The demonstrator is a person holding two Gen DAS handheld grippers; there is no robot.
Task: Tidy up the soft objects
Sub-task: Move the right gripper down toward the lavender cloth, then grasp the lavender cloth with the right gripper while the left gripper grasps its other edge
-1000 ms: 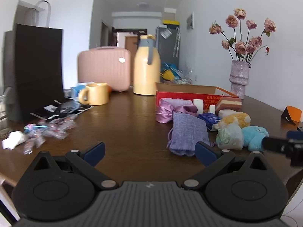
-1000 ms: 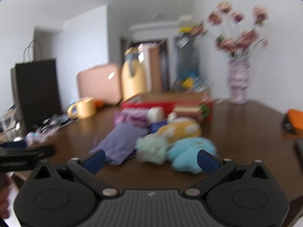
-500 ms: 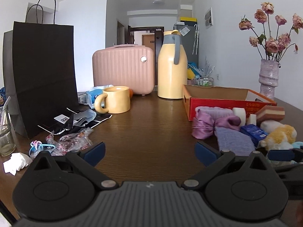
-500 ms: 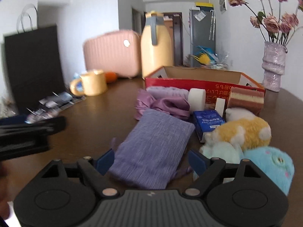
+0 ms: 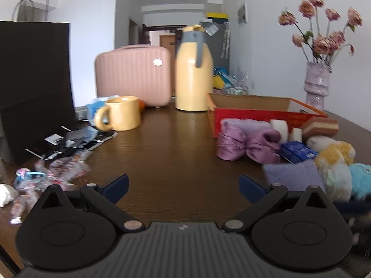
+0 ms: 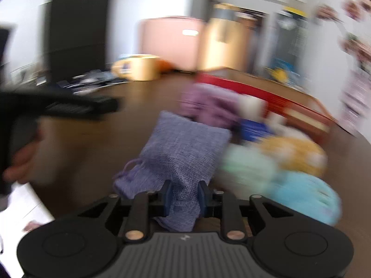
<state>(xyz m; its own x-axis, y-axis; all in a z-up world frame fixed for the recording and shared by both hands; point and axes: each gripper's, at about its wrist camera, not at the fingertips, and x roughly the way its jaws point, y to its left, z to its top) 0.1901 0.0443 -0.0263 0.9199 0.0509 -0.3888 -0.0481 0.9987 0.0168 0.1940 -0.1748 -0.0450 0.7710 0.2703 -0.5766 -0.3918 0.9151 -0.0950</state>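
Note:
My right gripper (image 6: pixel 184 197) is shut on the near end of a lavender cloth pouch (image 6: pixel 183 148), which also shows in the left wrist view (image 5: pixel 292 176). Beside it lie a mint plush (image 6: pixel 248 169), a blue plush (image 6: pixel 306 197) and a yellow plush (image 6: pixel 294 155). A purple satin bow (image 5: pixel 245 143) and a blue packet (image 5: pixel 298 151) lie in front of a red cardboard box (image 5: pixel 262 113). My left gripper (image 5: pixel 183 185) is open and empty over bare table, left of the pile.
A yellow mug (image 5: pixel 121 113), pink case (image 5: pixel 133 76) and yellow flask (image 5: pixel 193 69) stand at the back. A black paper bag (image 5: pixel 34 81) and wrapped sweets (image 5: pixel 53 173) are at the left. A vase of dried flowers (image 5: pixel 317 85) stands at the right.
My right gripper moved forward and closed on the lavender pouch; its view is now blurred by motion. My left gripper shifted slightly and stays open.

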